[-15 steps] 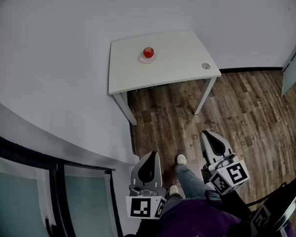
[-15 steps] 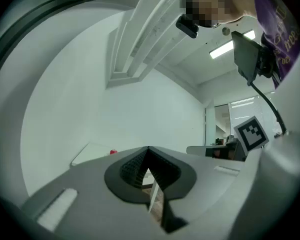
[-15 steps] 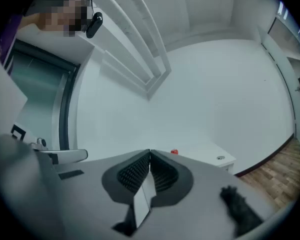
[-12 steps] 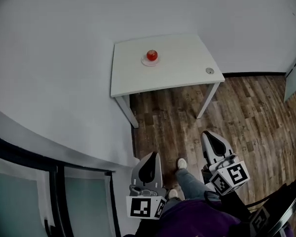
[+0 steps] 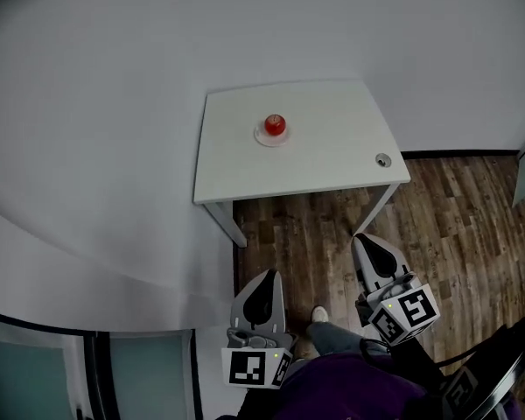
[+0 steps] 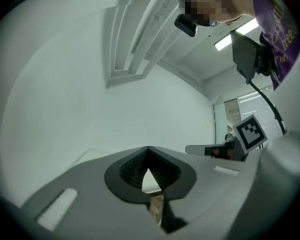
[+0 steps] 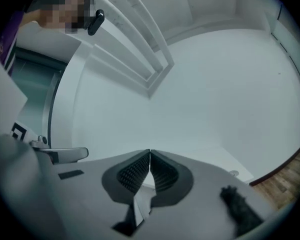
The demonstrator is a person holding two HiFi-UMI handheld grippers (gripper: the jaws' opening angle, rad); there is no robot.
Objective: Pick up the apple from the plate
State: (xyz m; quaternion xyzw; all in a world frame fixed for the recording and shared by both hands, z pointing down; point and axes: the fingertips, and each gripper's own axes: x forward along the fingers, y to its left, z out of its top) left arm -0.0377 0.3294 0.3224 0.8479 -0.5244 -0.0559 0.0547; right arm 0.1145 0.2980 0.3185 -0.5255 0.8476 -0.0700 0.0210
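Observation:
A red apple (image 5: 275, 125) sits on a small white plate (image 5: 272, 136) on the far half of a white table (image 5: 324, 160), seen in the head view. Both grippers are held low and near the body, well short of the table. My left gripper (image 5: 270, 274) (image 6: 148, 148) is shut with nothing between its jaws. My right gripper (image 5: 360, 237) (image 7: 149, 152) is also shut and empty. The two gripper views show mostly the white wall; neither shows the apple.
A small round grommet (image 5: 383, 159) sits near the table's right front corner. Wooden floor (image 5: 455, 226) lies between me and the table. A curved white wall (image 5: 87, 147) runs along the left, with a glass door (image 5: 35, 374) at lower left. A black chair (image 5: 499, 361) stands at lower right.
The table and apple have shifted lower and look slightly larger in the head view, as the person steps toward them. Both grippers keep their places and stay shut.

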